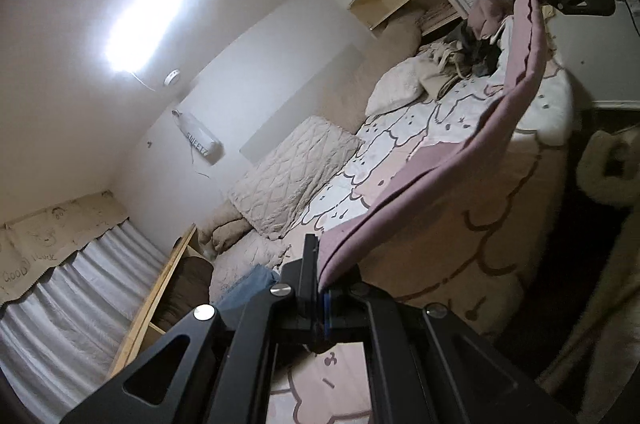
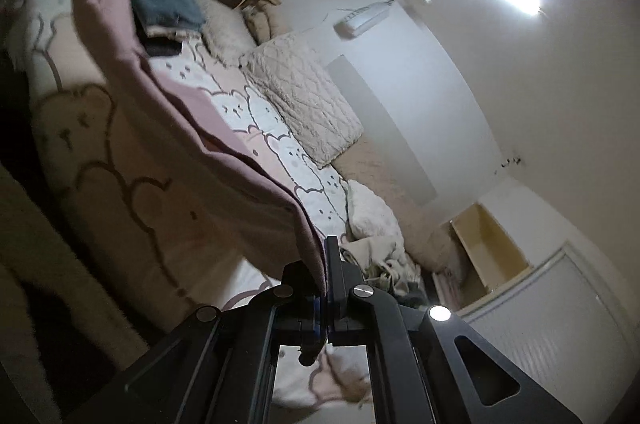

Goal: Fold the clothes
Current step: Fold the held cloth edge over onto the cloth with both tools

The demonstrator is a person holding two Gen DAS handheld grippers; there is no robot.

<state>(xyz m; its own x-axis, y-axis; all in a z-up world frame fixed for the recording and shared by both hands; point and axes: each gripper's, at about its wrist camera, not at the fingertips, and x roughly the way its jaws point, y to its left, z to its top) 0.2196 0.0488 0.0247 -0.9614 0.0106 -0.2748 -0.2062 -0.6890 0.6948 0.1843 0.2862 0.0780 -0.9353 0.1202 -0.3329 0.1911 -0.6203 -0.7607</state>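
Tongs left (image 1: pixel 320 264) and right (image 2: pixel 325 264) both clamp pink cloth (image 1: pixel 440 168) above bed (image 1: pixel 500 224), beside pillow (image 1: pixel 296 176).

Matt mauve cloth garment (image 1: pixel 440 168); quilted fabric pillow (image 1: pixel 292 176).

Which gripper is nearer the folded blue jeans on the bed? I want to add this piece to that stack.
Left. The left gripper holds the pink garment close beside the blue jeans; the right gripper grips its opposite end, by the unfolded clothes pile.

Place: I see a bedroom in a home.
Bed (image 1: pixel 460 224): bear-print cover.
Pillow (image 1: pixel 292 176): soft, quilted.
Window: curtain (image 1: pixel 72 304).
Ceiling: long bright light (image 1: pixel 156 8).
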